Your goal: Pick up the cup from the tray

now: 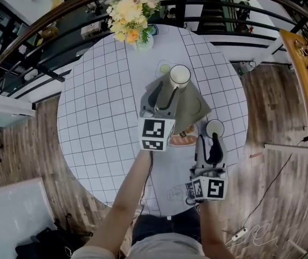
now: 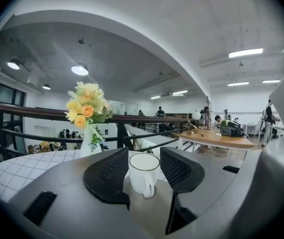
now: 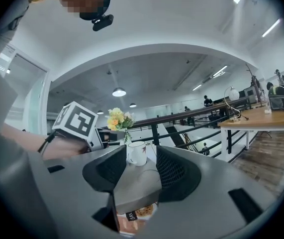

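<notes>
A white cup (image 1: 179, 75) with a dark rim stands on the far part of a grey tray (image 1: 197, 108). My left gripper (image 1: 167, 90) reaches over the tray toward it. In the left gripper view the cup (image 2: 143, 174) stands between the open jaws, handle toward the camera, with a thin gap on each side. My right gripper (image 1: 214, 139) is at the tray's near right corner. In the right gripper view the tray (image 3: 137, 183) fills the gap between the jaws, which are shut on its edge. The cup (image 3: 137, 153) shows beyond.
The round table (image 1: 100, 107) has a white checked cloth. A vase of yellow flowers (image 1: 129, 12) stands at its far edge, a small pale cup (image 1: 165, 67) behind the tray. A snack packet (image 1: 183, 140) lies under the tray's near edge. A white round rim (image 1: 214, 127) shows by the right gripper's tip.
</notes>
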The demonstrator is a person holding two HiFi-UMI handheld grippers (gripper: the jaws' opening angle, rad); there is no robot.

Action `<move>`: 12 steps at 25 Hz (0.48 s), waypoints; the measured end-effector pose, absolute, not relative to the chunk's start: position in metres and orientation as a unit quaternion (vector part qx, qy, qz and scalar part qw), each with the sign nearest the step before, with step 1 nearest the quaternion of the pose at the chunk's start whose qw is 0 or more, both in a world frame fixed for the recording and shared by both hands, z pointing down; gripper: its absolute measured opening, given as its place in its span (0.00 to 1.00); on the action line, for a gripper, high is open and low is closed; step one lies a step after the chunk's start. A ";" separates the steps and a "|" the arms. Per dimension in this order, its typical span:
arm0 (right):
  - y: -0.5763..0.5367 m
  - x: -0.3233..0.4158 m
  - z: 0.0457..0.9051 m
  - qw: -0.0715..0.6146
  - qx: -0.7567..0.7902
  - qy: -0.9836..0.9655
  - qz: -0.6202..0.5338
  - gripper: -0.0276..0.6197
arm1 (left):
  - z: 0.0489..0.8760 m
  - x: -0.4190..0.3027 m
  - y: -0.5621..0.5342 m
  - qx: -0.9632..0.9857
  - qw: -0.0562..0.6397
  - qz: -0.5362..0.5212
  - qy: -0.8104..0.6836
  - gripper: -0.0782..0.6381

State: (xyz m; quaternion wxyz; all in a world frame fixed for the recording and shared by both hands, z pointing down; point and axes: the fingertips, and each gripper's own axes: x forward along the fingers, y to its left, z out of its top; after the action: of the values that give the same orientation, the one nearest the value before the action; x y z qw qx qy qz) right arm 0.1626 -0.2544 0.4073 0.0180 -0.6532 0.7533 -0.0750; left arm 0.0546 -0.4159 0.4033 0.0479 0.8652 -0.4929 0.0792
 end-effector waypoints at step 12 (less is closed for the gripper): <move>-0.260 0.169 0.435 0.024 -0.650 0.752 -0.112 0.33 | 0.459 0.087 -0.463 0.871 0.053 0.110 -0.476 0.68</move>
State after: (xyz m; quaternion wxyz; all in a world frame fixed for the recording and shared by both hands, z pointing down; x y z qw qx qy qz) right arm 0.1688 -0.2604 0.4347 0.0243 -0.6495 0.7517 -0.1117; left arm 0.0874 -0.4631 0.4589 0.0534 0.8709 -0.4759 0.1100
